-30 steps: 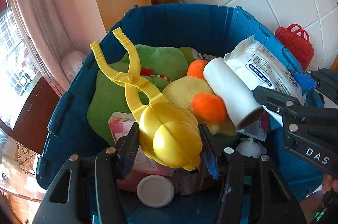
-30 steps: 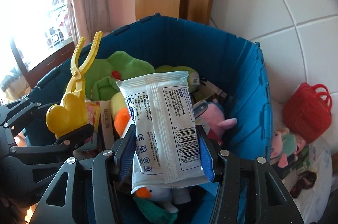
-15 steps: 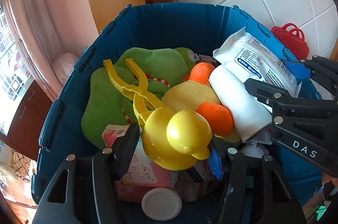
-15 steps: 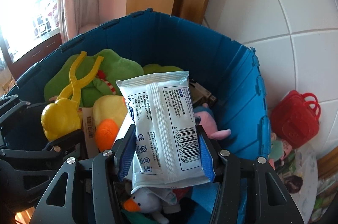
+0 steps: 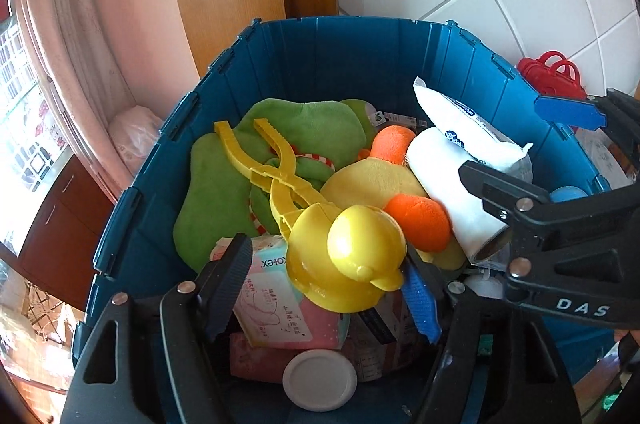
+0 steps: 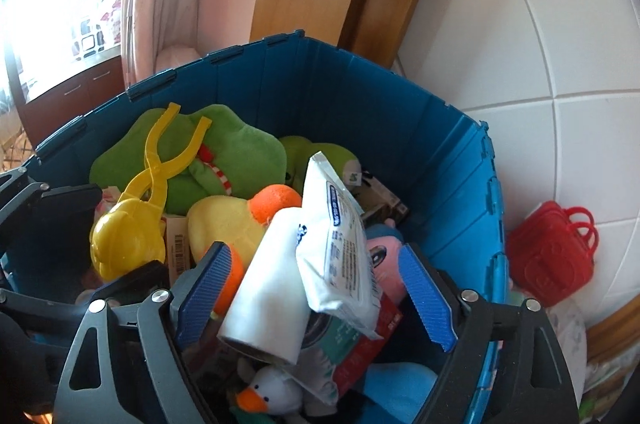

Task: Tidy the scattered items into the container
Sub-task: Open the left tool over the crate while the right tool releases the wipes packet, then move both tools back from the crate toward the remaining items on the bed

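Black left gripper point(image 5: 324, 288), blue ribbed pads, silver screws, right gripper point(image 6: 316, 296) marked "DAS"

Blue container point(image 5: 352, 63), ribbed walls. Yellow duck-shaped snowball tongs point(image 5: 344, 248), plain glossy. Green plush point(image 5: 304, 127) with a red-and-white striped band. Yellow plush duck point(image 6: 224, 224) with orange feet. White roll point(image 6: 272, 284), dark core. White wipes packet point(image 6: 340, 236), blue logo and fine black print. Pink pack point(image 5: 276, 308), white panel with line drawing. White round lid point(image 5: 319, 380). Red plastic basket point(image 6: 554, 252) outside. White tiled wall point(image 6: 560, 43), grey grout. Pink curtain point(image 5: 92, 35). Gripper pads point(image 6: 426, 296) blue, frames black.
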A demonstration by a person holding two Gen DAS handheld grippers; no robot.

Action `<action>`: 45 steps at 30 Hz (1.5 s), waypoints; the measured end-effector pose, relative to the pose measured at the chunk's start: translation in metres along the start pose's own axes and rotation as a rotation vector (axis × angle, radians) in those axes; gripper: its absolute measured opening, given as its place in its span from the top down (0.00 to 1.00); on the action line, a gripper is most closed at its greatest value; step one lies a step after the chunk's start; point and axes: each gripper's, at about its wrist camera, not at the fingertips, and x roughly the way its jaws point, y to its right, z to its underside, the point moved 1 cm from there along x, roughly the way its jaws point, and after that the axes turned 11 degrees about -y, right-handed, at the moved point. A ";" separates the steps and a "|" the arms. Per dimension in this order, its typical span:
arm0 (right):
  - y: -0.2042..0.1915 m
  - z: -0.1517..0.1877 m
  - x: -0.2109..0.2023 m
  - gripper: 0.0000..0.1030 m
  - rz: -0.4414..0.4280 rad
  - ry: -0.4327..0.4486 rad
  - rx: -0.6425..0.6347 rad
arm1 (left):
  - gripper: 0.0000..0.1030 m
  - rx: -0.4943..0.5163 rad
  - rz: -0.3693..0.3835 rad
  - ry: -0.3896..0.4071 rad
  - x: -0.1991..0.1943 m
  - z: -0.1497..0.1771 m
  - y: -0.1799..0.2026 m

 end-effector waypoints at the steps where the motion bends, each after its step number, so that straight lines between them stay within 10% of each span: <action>1: 0.004 0.003 -0.005 0.10 0.001 0.010 0.010 | 0.31 0.000 0.001 0.008 -0.003 0.002 0.001; 18: 0.093 0.098 -0.086 0.00 -0.032 0.158 0.221 | 0.27 -0.025 -0.028 0.153 -0.075 0.039 0.065; 33: 0.247 0.276 -0.140 0.00 0.202 0.185 0.279 | 0.25 -0.032 0.072 0.245 -0.121 0.070 0.270; 45: 0.370 0.394 -0.138 0.00 0.259 0.082 0.531 | 0.24 0.058 0.095 0.165 -0.089 0.060 0.376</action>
